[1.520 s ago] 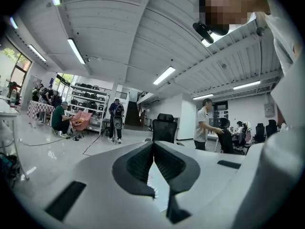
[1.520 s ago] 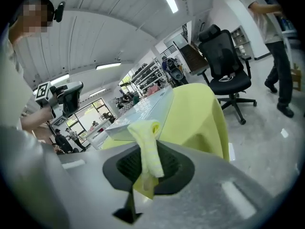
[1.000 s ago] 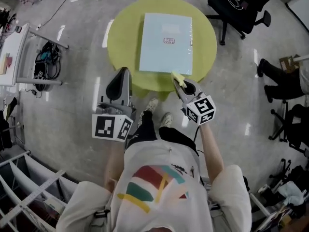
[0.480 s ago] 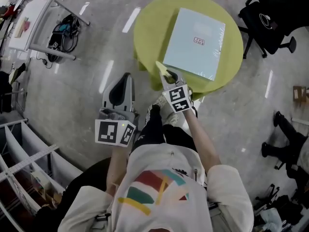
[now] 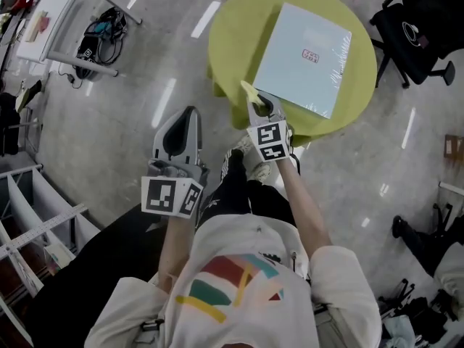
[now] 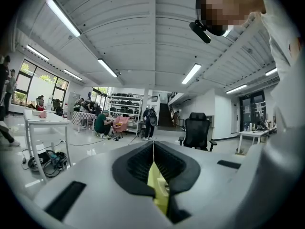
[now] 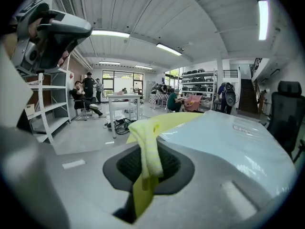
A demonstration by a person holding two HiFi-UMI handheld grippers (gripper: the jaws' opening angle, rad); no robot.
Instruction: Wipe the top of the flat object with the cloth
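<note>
Right gripper is clamped on the yellow cloth. In the right gripper view the cloth bunches between the pads and flops over the jaw tips. It sits at the near edge of the round yellow-green table, just beside the near corner of the flat object. We can't tell if cloth and object touch.

The flat object is pale blue, lies flat on the table and takes up most of the top. It has a small red label near the middle. From the right gripper its top spreads ahead and to the right.

Left gripper hangs over the floor, left of the table and well apart from the object. Its jaw tips meet. We see a yellow-green sliver in the slot behind them and can't tell what it is.

Around:
- black office chair just beside the table on the far right
- white desk with a cable bundle under it, upper left
- white shelving, lower left
- the person's shoes against the table's near side, below the right gripper
</note>
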